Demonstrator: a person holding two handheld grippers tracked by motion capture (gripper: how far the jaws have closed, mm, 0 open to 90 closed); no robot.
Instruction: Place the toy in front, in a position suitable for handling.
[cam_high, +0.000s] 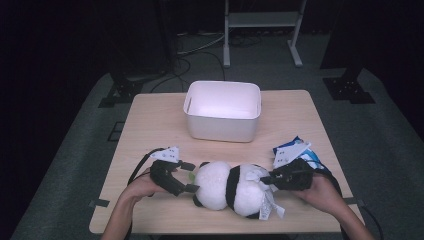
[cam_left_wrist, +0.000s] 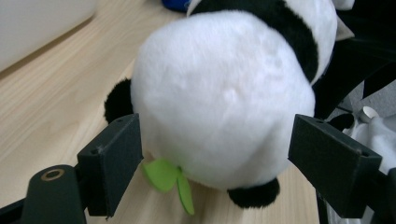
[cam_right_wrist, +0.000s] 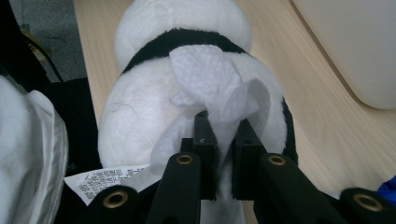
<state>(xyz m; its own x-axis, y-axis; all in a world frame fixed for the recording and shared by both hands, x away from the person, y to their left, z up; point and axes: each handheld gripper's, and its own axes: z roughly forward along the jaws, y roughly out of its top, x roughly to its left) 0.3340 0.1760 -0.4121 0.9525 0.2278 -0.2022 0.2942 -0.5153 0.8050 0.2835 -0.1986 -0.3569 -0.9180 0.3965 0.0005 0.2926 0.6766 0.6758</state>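
Note:
A black-and-white plush panda (cam_high: 225, 187) lies on its side near the table's front edge. My left gripper (cam_high: 189, 177) stands open at its head end. In the left gripper view the round white head (cam_left_wrist: 224, 93) sits between the two wide-apart jaws, unsqueezed, with a green felt leaf (cam_left_wrist: 168, 179) below it. My right gripper (cam_high: 267, 178) comes in from the other end. In the right gripper view, that gripper (cam_right_wrist: 223, 126) is shut on a crumpled white tissue (cam_right_wrist: 210, 74) lying against the panda's body (cam_right_wrist: 140, 107). A printed label (cam_right_wrist: 107, 179) hangs beside it.
A white plastic bin (cam_high: 222, 127) stands open at the back middle of the wooden table (cam_high: 150, 125). A blue-and-white packet (cam_high: 295, 150) lies just behind my right hand. White tags (cam_high: 272, 207) trail from the panda toward the front edge.

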